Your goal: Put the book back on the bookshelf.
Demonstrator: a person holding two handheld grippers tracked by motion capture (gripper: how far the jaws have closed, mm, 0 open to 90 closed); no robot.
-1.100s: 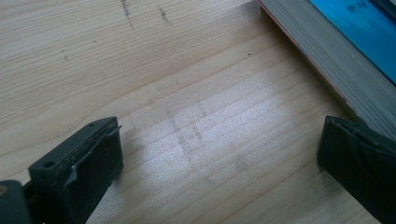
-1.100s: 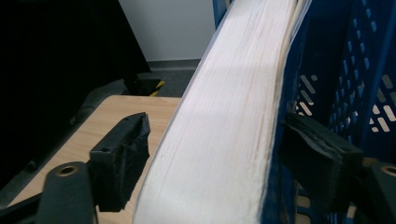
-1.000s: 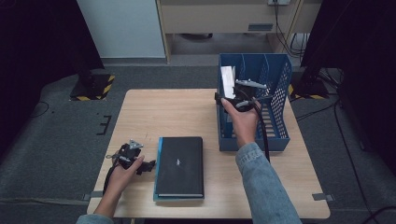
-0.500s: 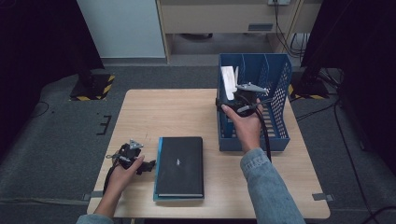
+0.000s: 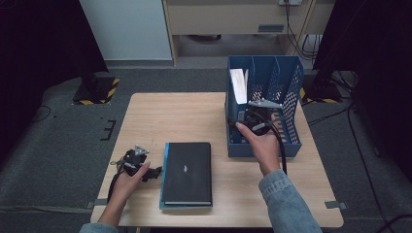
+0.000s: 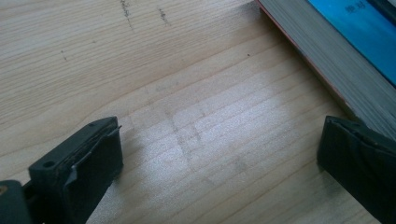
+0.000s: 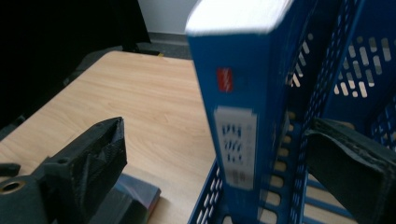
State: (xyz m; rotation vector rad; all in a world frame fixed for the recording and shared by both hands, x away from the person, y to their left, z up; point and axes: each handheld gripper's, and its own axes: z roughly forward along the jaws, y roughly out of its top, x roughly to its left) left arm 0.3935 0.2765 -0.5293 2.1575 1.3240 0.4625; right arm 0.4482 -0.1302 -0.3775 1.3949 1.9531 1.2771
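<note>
High view showed two books on the light wooden desk (image 5: 180, 116). One, a blue-covered book with white page edges (image 5: 238, 86), stood upright in the leftmost compartment of the blue perforated plastic file rack (image 5: 291, 97) at the desk's far right. The other, a black-covered book with a blue edge (image 5: 187, 173), lay flat near the front, left of the rack. There were two grippers. The right gripper (image 5: 256, 116) was held at the rack's near end, and in the right gripper view its jaws stood wide apart, with the upright book's spine, marked by a red patch and a white label, between them. The left gripper (image 5: 137, 162) rested on the desk just left of the flat book, its jaws also apart over bare wood.
</note>
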